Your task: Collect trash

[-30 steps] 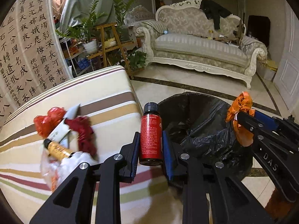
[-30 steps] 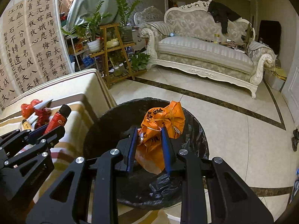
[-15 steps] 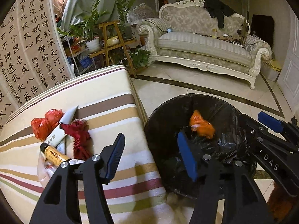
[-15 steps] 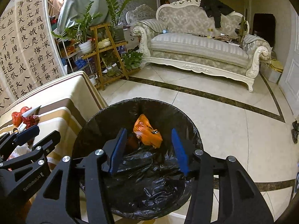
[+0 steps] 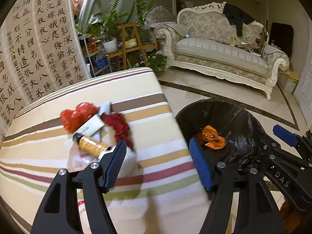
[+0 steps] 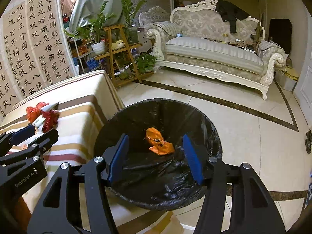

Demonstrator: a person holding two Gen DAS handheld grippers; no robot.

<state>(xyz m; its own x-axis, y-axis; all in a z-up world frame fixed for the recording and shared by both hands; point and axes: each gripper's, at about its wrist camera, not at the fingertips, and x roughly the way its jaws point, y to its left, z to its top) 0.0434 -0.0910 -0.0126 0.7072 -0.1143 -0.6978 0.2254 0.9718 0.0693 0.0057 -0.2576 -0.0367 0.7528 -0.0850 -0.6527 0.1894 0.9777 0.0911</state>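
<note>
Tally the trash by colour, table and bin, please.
Bright red crumpled plastic bag, striped table: 1
Dark red crumpled wrapper: 1
White flat tube: 1
Yellow tube, black cap: 1
Clear plastic bag: 1
Orange crumpled bag, black-lined bin: 1
Total: 6

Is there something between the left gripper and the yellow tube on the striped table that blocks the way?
Nothing visible does. The left gripper is open above the striped table, and the yellow tube lies just ahead of its left finger, on top of a pile with a red wrapper beside it.
</note>
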